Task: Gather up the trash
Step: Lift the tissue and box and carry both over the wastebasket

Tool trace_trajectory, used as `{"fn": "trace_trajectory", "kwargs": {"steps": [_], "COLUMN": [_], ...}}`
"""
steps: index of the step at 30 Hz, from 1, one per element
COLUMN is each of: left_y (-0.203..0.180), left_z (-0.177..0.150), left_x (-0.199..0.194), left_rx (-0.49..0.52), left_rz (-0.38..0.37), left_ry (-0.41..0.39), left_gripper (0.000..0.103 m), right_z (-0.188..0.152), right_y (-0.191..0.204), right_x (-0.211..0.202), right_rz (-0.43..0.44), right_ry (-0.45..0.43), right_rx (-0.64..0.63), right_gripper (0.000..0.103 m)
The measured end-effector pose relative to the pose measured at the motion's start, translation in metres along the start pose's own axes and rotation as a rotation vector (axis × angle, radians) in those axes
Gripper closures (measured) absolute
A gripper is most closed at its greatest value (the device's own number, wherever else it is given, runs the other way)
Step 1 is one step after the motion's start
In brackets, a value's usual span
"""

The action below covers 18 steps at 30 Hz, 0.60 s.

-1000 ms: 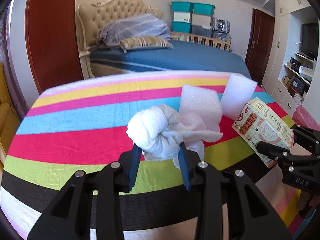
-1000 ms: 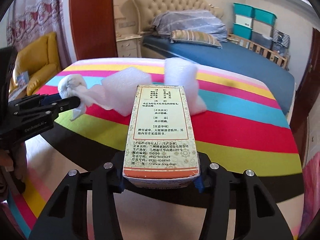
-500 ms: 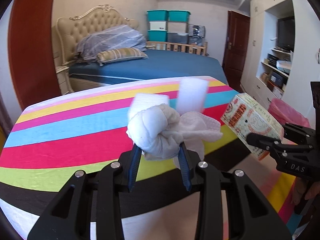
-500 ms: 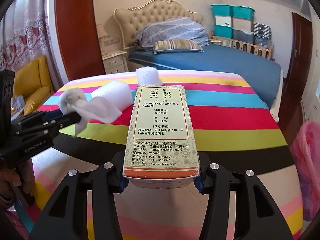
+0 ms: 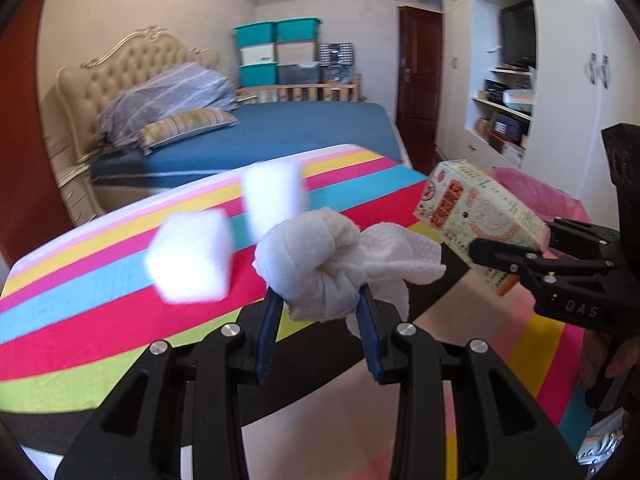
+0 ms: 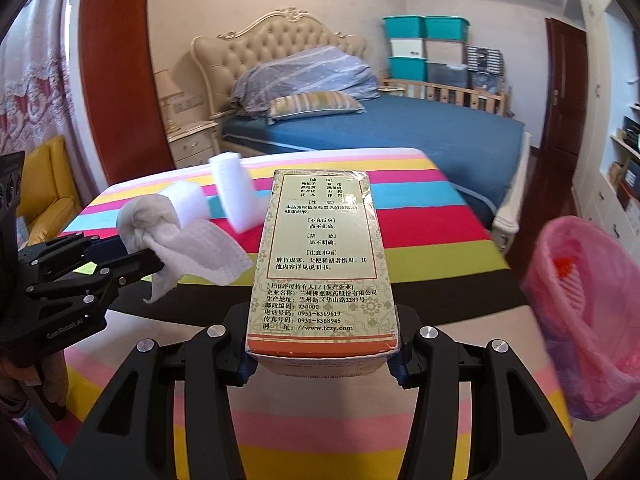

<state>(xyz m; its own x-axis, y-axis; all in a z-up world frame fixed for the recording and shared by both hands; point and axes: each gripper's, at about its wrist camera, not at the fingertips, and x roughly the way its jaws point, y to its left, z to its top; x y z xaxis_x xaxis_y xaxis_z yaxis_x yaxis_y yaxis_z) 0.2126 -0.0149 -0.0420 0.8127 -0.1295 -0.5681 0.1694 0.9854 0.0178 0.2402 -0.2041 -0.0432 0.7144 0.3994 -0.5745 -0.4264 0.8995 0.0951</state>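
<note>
Brightness: both views bright, evenly daylit, colours saturated.
Light source: a curtained window (image 6: 28, 92) at the far left of the right wrist view.
Blur: motion smear on the foam blocks (image 5: 190, 256) and the pink bin bag (image 6: 584, 320); gripper frames stay sharp.
Distortion: strong fisheye bending; walls curve, corners vignette black.
Shadows: soft and faint.

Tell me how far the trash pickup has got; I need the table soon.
Done: some trash already shows in the pink bin. In hand: the left gripper is shut on a tissue wad, the right gripper on a box, neither binned yet. Left: two foam blocks on the striped table.
</note>
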Motion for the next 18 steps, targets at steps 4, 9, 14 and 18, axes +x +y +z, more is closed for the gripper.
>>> {"fn": "trace_trajectory", "kwargs": {"steps": [4,9,14,18], "left_y": [-0.025,-0.046,-0.074,-0.098], "left_z": [0.007,0.018,0.032,0.047], "left_x": [0.006,0.022,0.037,0.049], "left_rx": [0.038,0.06,0.08,0.113], "left_rz": [-0.048,-0.118,-0.198,-0.267], "left_ry": [-0.01,0.006,0.015,0.008], "left_gripper": [0.068,0.068,0.068,0.068], "right_z": [-0.002,-0.008,-0.014,-0.017], "right_y": [-0.023,-0.053,-0.078,-0.097], "right_x": [-0.009,-0.022,-0.036,-0.048], "right_rz": [-0.047,-0.11,-0.173,-0.23], "right_ry": [-0.013,-0.026,-0.038,-0.046], "right_rx": [0.041,0.082,0.109,0.14], "right_gripper": [0.055,0.055,0.055,0.055]}}
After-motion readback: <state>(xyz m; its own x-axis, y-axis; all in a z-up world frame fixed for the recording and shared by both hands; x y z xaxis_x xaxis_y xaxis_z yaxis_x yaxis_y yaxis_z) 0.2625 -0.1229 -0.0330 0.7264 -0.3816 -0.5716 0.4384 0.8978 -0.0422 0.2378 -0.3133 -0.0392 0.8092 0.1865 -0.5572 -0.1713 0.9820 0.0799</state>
